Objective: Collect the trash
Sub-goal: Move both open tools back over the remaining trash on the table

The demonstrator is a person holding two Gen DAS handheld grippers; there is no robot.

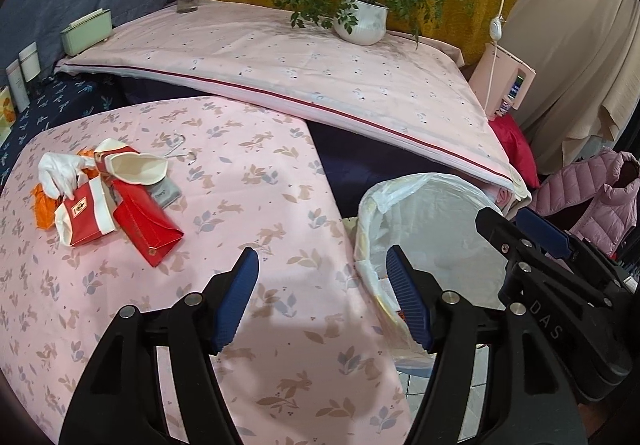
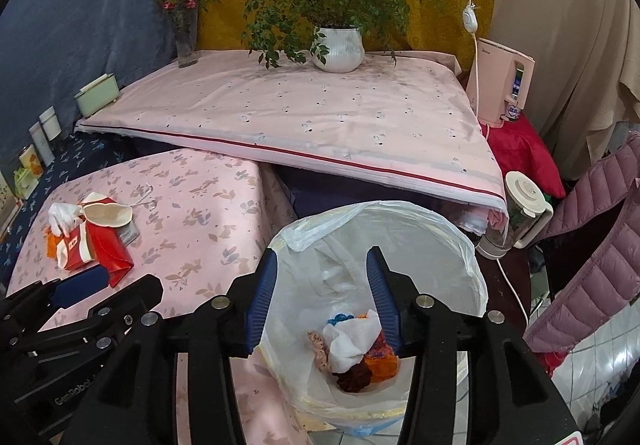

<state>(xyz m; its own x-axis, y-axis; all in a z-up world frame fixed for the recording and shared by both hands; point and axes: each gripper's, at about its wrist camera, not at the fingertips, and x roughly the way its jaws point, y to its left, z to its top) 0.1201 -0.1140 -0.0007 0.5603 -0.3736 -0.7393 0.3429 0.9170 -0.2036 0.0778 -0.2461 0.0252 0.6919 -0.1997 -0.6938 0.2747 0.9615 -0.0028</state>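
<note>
Blue-padded and spread apart with nothing between its fingers, my right tool hangs over the bag-lined bin at lower centre of its frame, where a white tissue, orange scraps and a dark wad lie at the bottom. My left tool is equally open and empty above the pink rabbit-print desk. Farther off, at the left of the left view, a white glove, red cartons and orange paper sit in a heap on the desk.
</note>
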